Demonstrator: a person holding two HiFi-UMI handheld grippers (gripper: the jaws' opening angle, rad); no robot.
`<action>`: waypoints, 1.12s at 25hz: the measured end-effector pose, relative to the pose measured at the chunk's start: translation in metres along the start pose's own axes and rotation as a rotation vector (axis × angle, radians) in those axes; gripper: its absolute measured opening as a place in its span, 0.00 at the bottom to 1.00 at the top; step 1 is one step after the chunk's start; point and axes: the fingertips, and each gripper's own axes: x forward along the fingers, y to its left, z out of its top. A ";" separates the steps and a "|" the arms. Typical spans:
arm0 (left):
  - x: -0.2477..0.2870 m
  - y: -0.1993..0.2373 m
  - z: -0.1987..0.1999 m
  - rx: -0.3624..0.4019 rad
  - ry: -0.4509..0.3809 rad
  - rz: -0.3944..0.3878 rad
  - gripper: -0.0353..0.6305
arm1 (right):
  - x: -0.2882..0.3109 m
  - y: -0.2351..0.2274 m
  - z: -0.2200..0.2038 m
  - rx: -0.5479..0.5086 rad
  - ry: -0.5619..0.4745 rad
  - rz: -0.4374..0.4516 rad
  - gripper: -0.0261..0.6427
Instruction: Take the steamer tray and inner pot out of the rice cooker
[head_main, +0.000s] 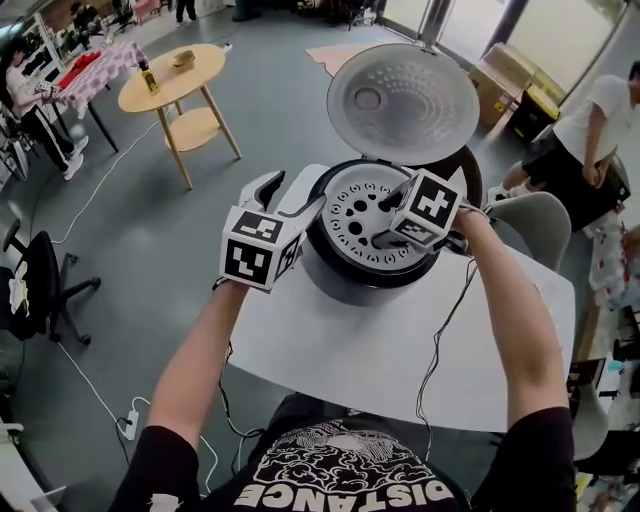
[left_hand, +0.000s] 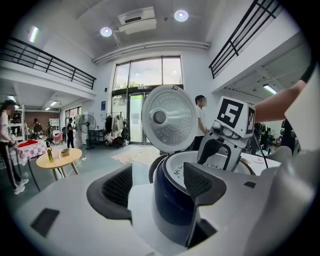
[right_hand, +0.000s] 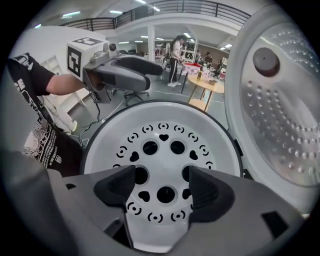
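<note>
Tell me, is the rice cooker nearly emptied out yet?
Not yet. Done: the round silver metal lid stands open. In hand: the right gripper hangs open over the white plastic steamer tray with holes, not gripping it. The left gripper, also open, is at the side of the round grey-and-black rice cooker. Left: lifting the tray out, then the inner pot, which is hidden underneath.
</note>
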 end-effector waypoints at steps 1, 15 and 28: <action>0.001 0.003 -0.001 0.002 0.001 -0.008 0.52 | 0.004 -0.001 0.001 -0.002 0.022 0.003 0.57; 0.017 0.026 -0.006 0.012 0.018 -0.061 0.52 | 0.026 -0.008 -0.011 -0.038 0.213 0.095 0.53; 0.011 0.006 0.037 0.055 -0.059 -0.106 0.52 | -0.028 -0.003 0.000 -0.022 0.223 0.021 0.50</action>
